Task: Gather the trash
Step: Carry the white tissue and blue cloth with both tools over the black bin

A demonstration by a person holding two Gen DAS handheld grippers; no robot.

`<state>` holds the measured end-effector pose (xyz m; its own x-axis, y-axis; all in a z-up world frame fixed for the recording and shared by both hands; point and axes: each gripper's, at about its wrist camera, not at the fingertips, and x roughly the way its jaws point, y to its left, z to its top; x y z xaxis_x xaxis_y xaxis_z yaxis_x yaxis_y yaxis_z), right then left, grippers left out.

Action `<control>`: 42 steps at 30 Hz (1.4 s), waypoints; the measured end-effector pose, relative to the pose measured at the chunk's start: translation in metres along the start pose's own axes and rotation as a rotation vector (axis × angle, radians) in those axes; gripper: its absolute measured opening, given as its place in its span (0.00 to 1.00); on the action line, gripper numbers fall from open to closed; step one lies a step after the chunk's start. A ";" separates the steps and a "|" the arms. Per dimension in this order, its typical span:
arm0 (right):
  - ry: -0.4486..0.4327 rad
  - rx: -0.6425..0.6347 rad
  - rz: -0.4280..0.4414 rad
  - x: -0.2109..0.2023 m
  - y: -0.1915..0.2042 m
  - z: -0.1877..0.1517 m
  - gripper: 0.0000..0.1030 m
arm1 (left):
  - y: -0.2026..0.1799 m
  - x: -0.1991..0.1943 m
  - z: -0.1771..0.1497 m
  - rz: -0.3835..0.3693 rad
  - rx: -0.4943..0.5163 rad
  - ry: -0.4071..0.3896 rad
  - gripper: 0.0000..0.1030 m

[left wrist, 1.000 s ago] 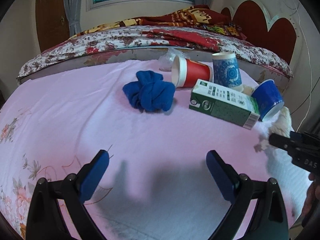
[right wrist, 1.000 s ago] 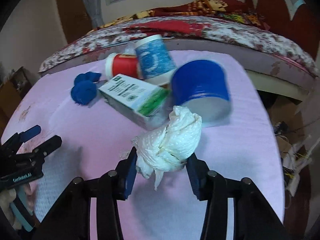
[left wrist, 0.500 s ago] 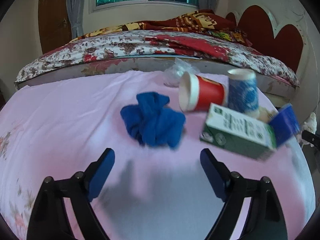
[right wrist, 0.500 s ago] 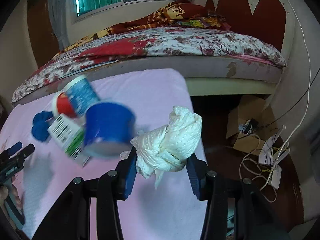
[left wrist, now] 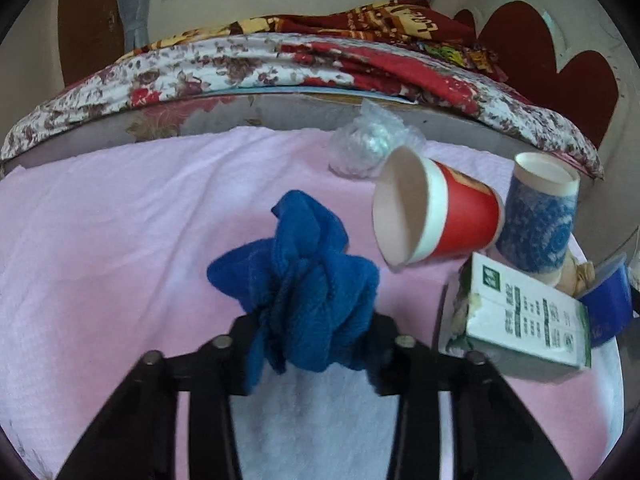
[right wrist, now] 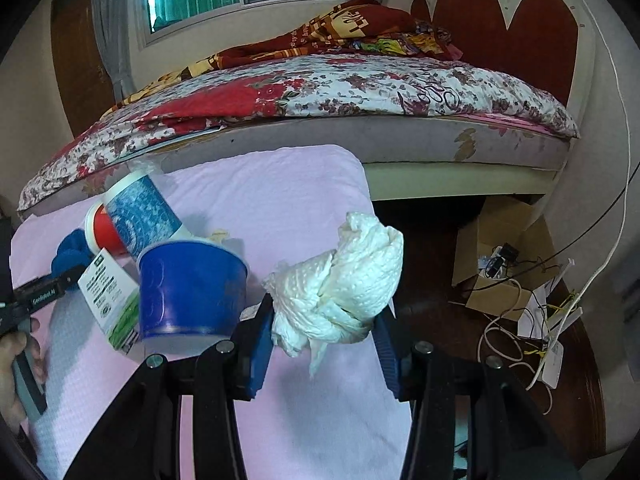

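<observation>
My left gripper (left wrist: 310, 328) is shut on the knotted blue cloth (left wrist: 304, 284) on the pink table cover (left wrist: 120, 240). To its right lie a tipped red paper cup (left wrist: 436, 220), an upright blue patterned cup (left wrist: 538, 224), a green and white carton (left wrist: 528, 316), a blue tub (left wrist: 606, 304) and a clear plastic bag (left wrist: 366, 144). My right gripper (right wrist: 322, 336) is shut on a knotted white paper towel (right wrist: 344, 284), held above the table's right edge. The left gripper shows in the right wrist view (right wrist: 40, 292) at the far left, beside the blue tub (right wrist: 192, 288) and carton (right wrist: 110, 300).
A bed with a floral cover (right wrist: 320, 96) stands behind the table. To the right, on the dark floor, lie a cardboard box (right wrist: 500, 256) and tangled cables (right wrist: 536, 332). The table's right edge (right wrist: 372, 216) drops off next to my right gripper.
My left gripper moved forward to the blue cloth and shut on it. My right gripper swung right with the paper towel, from over the table to its right edge.
</observation>
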<state>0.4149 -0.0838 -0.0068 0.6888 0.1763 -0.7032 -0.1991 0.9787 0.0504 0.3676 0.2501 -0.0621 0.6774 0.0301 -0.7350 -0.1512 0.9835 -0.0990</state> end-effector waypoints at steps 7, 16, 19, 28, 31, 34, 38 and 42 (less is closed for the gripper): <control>-0.029 -0.017 0.012 -0.039 -0.005 -0.022 0.47 | 0.006 -0.049 -0.029 -0.008 0.024 -0.052 0.35; -0.045 -0.064 0.057 -0.101 -0.003 -0.060 0.47 | -0.026 -0.122 -0.064 -0.046 0.082 -0.109 0.35; -0.051 -0.068 0.072 -0.120 -0.002 -0.072 0.47 | -0.043 -0.140 -0.074 -0.066 0.101 -0.126 0.35; -0.084 -0.102 0.108 -0.176 -0.008 -0.101 0.47 | -0.104 -0.186 -0.109 -0.159 0.173 -0.154 0.35; -0.089 -0.101 0.102 -0.190 -0.019 -0.111 0.47 | -0.124 -0.194 -0.116 -0.190 0.197 -0.154 0.35; -0.088 -0.095 0.090 -0.201 -0.033 -0.119 0.47 | -0.144 -0.199 -0.123 -0.211 0.230 -0.154 0.35; -0.091 -0.081 0.068 -0.215 -0.053 -0.129 0.47 | -0.170 -0.201 -0.130 -0.248 0.262 -0.147 0.35; -0.086 -0.069 0.044 -0.225 -0.072 -0.141 0.47 | -0.196 -0.206 -0.140 -0.281 0.301 -0.142 0.35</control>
<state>0.1758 -0.2087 0.0483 0.7348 0.2299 -0.6381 -0.2756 0.9608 0.0288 0.1566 0.0259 0.0145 0.7578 -0.2425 -0.6057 0.2557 0.9645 -0.0663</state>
